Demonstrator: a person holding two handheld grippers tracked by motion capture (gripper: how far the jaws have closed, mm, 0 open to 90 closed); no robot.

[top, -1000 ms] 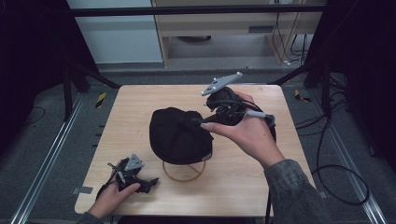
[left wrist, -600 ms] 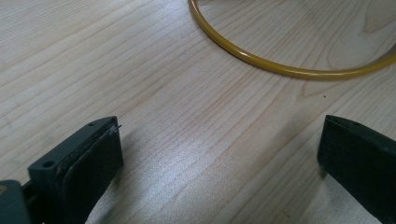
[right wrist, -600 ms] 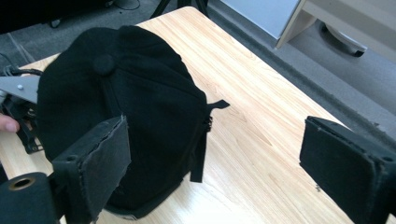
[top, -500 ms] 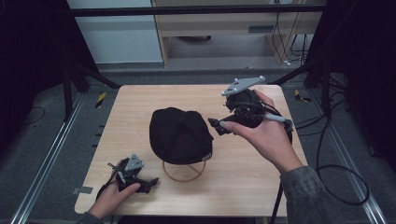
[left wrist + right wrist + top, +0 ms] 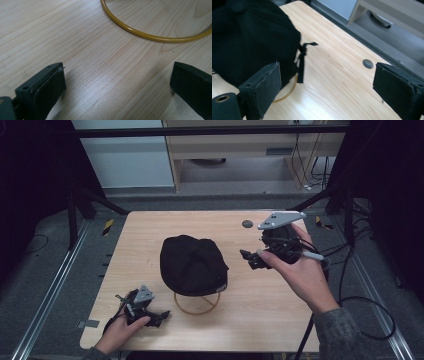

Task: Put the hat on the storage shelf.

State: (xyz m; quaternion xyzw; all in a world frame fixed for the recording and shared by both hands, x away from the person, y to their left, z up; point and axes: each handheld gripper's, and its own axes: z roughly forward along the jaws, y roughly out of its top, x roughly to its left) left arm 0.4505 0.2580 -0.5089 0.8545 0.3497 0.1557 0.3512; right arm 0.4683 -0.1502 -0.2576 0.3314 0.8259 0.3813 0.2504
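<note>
**High view: black cap set on its wire stand, right jaws standing clear of it**

High view, from the left: the left gripper (image 5: 159,316) rests at the near left corner of the bench (image 5: 140,240), held in the person's left hand (image 5: 120,332). In the left gripper view its jaws stand wide apart with nothing between them, only bare wood, and a stretch of the yellow wire ring (image 5: 150,37) just ahead.

At the middle of the bench sits the black cap (image 5: 192,265), draped over a stand whose yellow ring base (image 5: 196,306) shows beneath its near edge. The right gripper view shows the cap's strap (image 5: 301,62) hanging loose down its side, ending above the wood.

To the right, the right gripper (image 5: 248,260) hangs beside the cap, apart from it, in the person's right hand (image 5: 300,272). Its jaws have just been opening and now stand wide, holding nothing; the cap lies off by the left jaw rather than between the two. A small round grey plug (image 5: 247,224) sits in the bench farther back.

The step in hand looks like a release after seating the cap. To do it well, I would draw the right gripper back level and away from the strap, so that no pad catches the fabric and drags the cap off the stand. The cap seems to sit a little off centre over the ring, so a check that it balances is wise before leaving it.
</note>
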